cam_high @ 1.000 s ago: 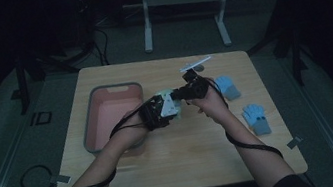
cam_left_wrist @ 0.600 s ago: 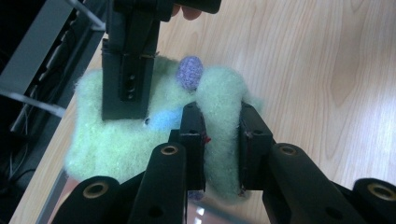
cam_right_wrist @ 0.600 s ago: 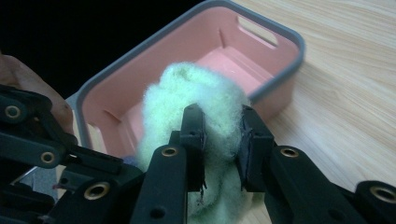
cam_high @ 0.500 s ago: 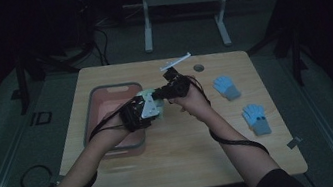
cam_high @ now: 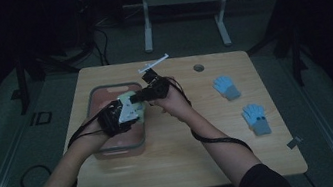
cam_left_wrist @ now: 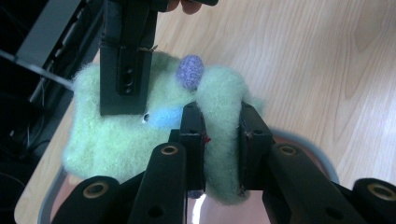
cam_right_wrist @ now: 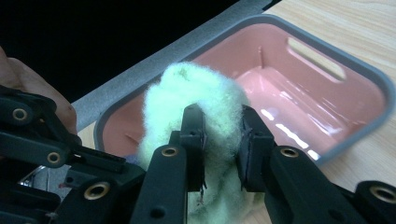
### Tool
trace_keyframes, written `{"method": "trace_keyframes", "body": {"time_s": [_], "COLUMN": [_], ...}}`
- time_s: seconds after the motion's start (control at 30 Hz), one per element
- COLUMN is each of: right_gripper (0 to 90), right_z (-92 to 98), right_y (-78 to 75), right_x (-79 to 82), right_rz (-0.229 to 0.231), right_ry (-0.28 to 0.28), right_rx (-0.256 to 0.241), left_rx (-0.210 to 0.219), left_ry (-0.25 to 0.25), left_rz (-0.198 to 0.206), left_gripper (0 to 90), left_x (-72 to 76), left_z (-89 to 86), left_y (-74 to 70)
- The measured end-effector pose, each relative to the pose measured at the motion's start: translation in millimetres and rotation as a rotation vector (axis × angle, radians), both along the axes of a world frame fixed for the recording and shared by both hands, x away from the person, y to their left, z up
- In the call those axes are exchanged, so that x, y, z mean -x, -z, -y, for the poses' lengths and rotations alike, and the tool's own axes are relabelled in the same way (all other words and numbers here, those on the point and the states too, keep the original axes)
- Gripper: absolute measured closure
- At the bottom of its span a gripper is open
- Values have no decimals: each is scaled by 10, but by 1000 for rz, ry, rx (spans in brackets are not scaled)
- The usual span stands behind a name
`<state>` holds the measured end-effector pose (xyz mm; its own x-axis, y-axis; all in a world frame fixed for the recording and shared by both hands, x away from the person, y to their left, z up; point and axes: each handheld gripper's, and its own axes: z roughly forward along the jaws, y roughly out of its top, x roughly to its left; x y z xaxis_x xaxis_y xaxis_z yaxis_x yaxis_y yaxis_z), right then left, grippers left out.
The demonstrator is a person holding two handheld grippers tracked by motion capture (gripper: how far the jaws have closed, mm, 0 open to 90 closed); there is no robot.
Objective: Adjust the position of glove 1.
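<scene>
You are holding a fuzzy pale-green glove (cam_left_wrist: 140, 140) between both grippers, just above the near right corner of the pink bin (cam_high: 99, 96) with the grey rim. Your left gripper (cam_left_wrist: 219, 135) is pinching a thick fold of the green fleece, its jaws drawn in until only the squeezed fabric is separating them; in the left gripper view a purple fingertip (cam_left_wrist: 190, 72) and a small blue patch (cam_left_wrist: 163, 116) of the glove are sitting just above and beside that fold. Your right gripper (cam_right_wrist: 219, 140) is clamping another bunch of the same glove, its jaws likewise closed down onto the fleece, and in the left gripper view one of its black jaws is pressing down onto the glove's upper left part. In the right gripper view the glove is hanging over the rim of the bin, whose glossy pink inside (cam_right_wrist: 289, 107) is lying open behind it, with the left gripper's black linkage showing at the lower left. In the high view your two hands are meeting over the bin's right edge on the wooden surface (cam_high: 174, 158), the left gripper (cam_high: 115, 118) over the bin and the right gripper (cam_high: 151, 92) just beside it. Two blue gloves (cam_high: 227, 87) (cam_high: 255, 119) are lying well apart from you toward the right side of the surface, and a small dark round hole (cam_high: 198, 67) is showing near its far edge.
</scene>
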<state>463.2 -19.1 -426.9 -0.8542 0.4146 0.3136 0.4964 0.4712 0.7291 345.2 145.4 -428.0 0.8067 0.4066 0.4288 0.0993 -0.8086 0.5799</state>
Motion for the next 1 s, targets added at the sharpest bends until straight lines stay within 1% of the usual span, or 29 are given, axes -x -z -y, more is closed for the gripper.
{"method": "trace_keyframes", "body": {"time_s": [0.03, 0.1, 0.27, 0.33, 0.43, 0.5, 0.53, 0.6, 0.7, 0.73, 0.77, 0.8, 0.87, 0.93, 1.0], "right_gripper": [751, 751, 751, 751, 751, 751, 751, 751, 750, 750, 749, 748, 744, 735, 710], "right_z": [-40, -117, -329, -404, -477, -512, -531, -558, -572, -572, -574, -576, -579, -575, -579], "right_y": [14, 38, 120, 163, 265, 349, 389, 465, 557, 581, 599, 618, 638, 644, 638], "right_x": [-2, -7, -9, -12, -29, -45, -50, -69, -108, -119, -128, -137, -153, -166, -173], "right_rz": [-3, -6, -12, -9, -20, -38, -35, -43, -53, -54, -54, -52, -50, -53, -52], "right_ry": [-3, -11, -30, -36, -34, -24, -20, -17, -10, -6, -6, -6, -3, 0, -4], "right_rx": [3, 4, 17, 25, 34, 43, 56, 77, 104, 113, 125, 134, 147, 149, 162], "left_rx": [3, -9, -10, -8, -6, -16, -17, -21, -14, -6, -5, -11, -14, -24, -38], "left_ry": [-6, -12, -27, -31, -31, -30, -28, -29, -32, -36, -40, -40, -39, -38, -34], "left_rz": [-6, -10, -29, -37, -49, -53, -62, -78, -115, -135, -152, -151, -166, -177, -199], "left_gripper": [761, 761, 762, 762, 761, 761, 761, 760, 759, 759, 757, 757, 756, 755, 751], "left_x": [7, 12, 24, 17, -10, -31, -51, -90, -158, -182, -206, -221, -255, -285, -321], "left_z": [-34, -104, -284, -341, -394, -398, -396, -391, -385, -380, -374, -366, -354, -341, -332], "left_y": [12, 39, 124, 174, 282, 372, 413, 484, 551, 566, 579, 589, 601, 612, 620]}}
